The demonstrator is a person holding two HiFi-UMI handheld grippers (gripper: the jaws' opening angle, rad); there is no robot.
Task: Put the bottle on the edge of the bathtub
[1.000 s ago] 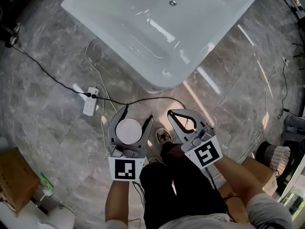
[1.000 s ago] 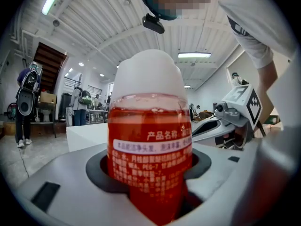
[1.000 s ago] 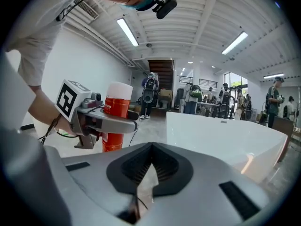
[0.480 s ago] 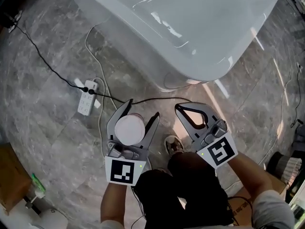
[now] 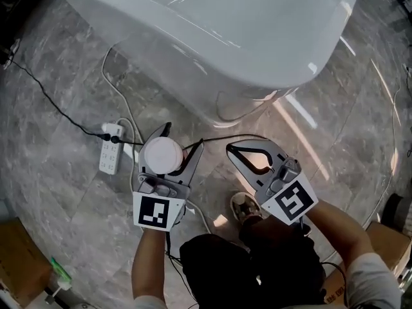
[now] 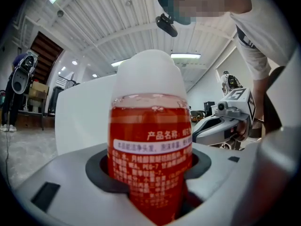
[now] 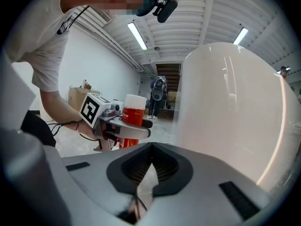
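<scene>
Left tool (image 5: 185,135) grips the white-capped bottle (image 5: 161,154), now lowered beside the bathtub (image 5: 257,44). Right tool (image 5: 230,149) is closed, apparently empty; placement outstanding.

The bottle (image 6: 149,149) carries white print reading 产品名称; the smaller lines beneath are unreadable.

A floor (image 5: 58,192) of grey marbled tiles is seen throughout the head view, and a white bathtub (image 5: 225,24) is stood on it at the top. A white power strip (image 5: 108,154) is laid on the tiles left of the tub's rounded end, with a black cable (image 5: 55,103) trailed across the floor to it. A cardboard box (image 5: 19,262) is set at the lower left corner, and a shoe (image 5: 245,206) is planted on the tiles near the bottom centre.
</scene>
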